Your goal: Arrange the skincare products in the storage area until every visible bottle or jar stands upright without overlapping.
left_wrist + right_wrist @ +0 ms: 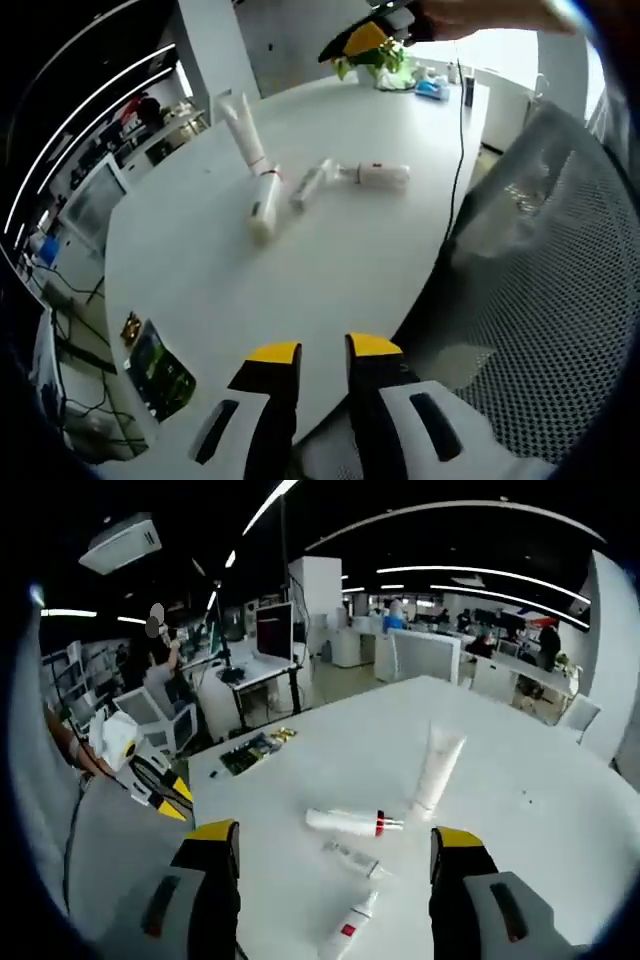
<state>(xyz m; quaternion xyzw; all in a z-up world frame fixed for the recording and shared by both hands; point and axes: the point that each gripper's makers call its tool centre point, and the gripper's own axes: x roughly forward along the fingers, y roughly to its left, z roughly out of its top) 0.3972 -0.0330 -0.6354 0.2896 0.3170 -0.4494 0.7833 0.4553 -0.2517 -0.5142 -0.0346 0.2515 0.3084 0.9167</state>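
Setting: open office, big white round table (520, 810), desks and monitors behind.
Tube: white tube (437, 767) stands upright on its cap mid-table; same tube (243, 133) in left gripper view.
Lying bottle: white bottle with red band (352, 823) on its side just beside the tube's base; also (265, 203).
Small clear bottle: lying flat (352, 859), between the other two lying ones; also (310, 185).
Pump bottle: white, red label (349, 929), on its side, nearest the right gripper; also (378, 175).
Left gripper: (322, 352) jaws close together, small gap, nothing between, at table edge.
Right gripper: (335, 834) jaws spread wide, empty, above the bottles.
Extras: mesh chair (560, 300); plant (385, 60) at far edge; circuit board (252, 748).
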